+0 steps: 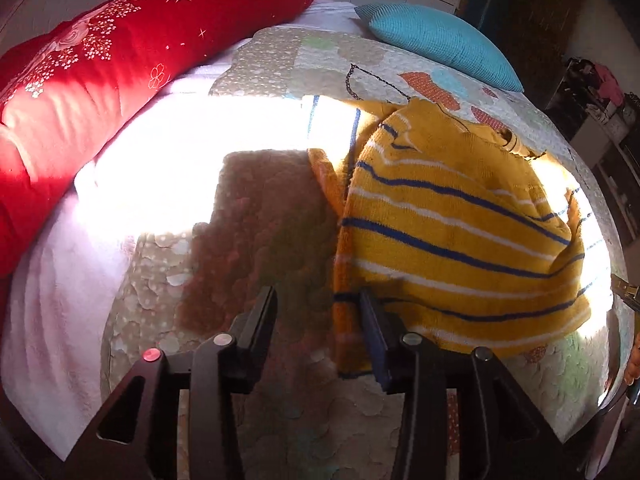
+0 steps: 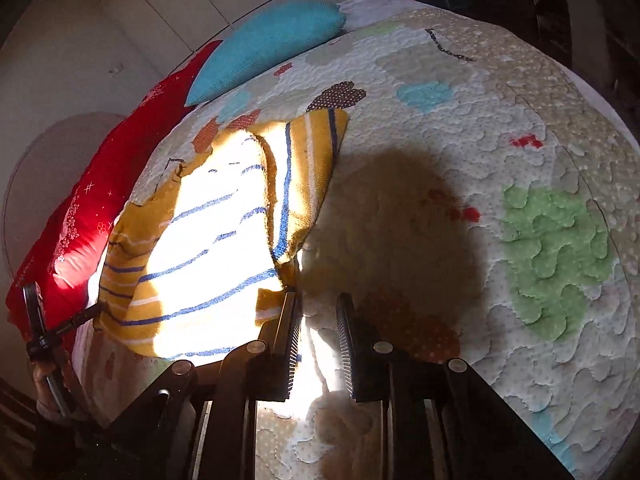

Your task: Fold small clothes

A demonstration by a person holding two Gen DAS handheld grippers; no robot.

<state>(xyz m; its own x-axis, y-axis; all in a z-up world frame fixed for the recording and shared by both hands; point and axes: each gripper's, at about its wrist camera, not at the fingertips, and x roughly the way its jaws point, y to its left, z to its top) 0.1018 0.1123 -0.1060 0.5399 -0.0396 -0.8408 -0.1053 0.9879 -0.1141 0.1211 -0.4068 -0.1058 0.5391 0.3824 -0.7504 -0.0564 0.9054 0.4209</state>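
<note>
A small yellow knit sweater [image 1: 456,224] with blue and white stripes lies flat on the quilt, its sleeves folded in over the body. It also shows in the right wrist view [image 2: 208,240], partly washed out by sunlight. My left gripper [image 1: 318,304] is open at the sweater's near left edge, its right finger [image 1: 372,320] against the hem and a folded sleeve strip between the fingers. My right gripper [image 2: 318,308] is open and empty just right of the sweater's near right corner, over the quilt.
A patterned quilt [image 2: 460,168] covers the bed. A long red pillow [image 1: 100,80] lies along the left side, a turquoise pillow [image 1: 440,40] at the far end. A white sheet [image 1: 48,300] shows at the left. Dark furniture [image 1: 600,120] stands right of the bed.
</note>
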